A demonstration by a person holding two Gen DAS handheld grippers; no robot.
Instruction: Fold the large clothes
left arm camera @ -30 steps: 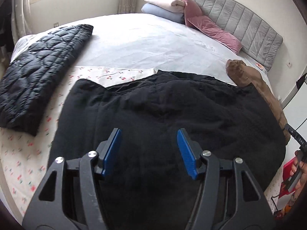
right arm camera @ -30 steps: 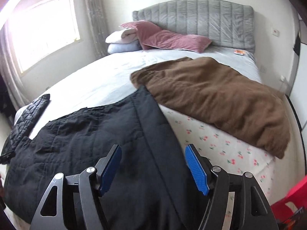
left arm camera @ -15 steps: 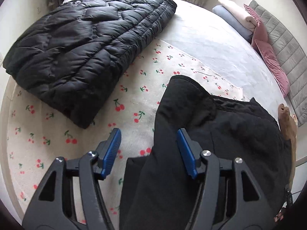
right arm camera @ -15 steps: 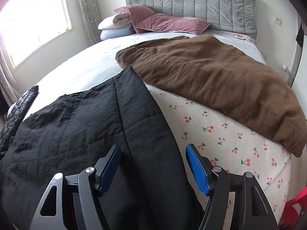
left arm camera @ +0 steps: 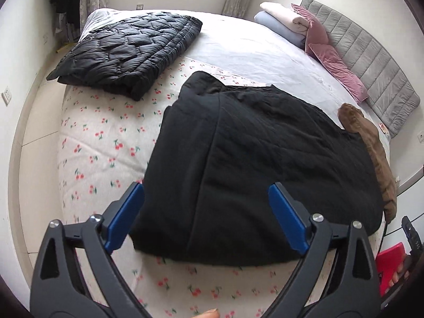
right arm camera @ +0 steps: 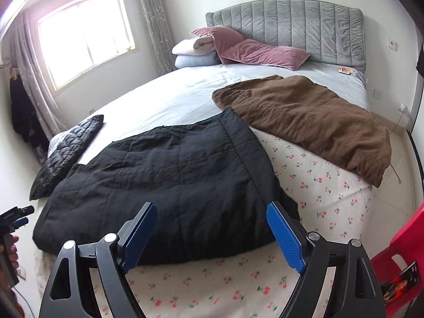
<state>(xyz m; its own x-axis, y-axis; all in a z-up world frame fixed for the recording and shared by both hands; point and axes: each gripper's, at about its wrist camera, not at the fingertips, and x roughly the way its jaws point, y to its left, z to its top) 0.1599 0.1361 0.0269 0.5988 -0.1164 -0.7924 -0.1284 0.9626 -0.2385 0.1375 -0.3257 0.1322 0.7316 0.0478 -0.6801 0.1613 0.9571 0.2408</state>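
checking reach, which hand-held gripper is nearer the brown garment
Right. The right hand-held gripper sits at the black coat's right part, on the side where the brown garment lies. The left hand-held gripper is over the coat's far left part.

The black garment (left arm camera: 251, 159) ahead of the left hand-held gripper (left arm camera: 206, 214) is matt, stitched cloth. Beyond-left, the quilted jacket (left arm camera: 127, 53) is glossy. Beyond-right of the right hand-held gripper (right arm camera: 212, 235), the brown garment (right arm camera: 312, 122) looks fuzzy; pillows (right arm camera: 254, 50) velvety.
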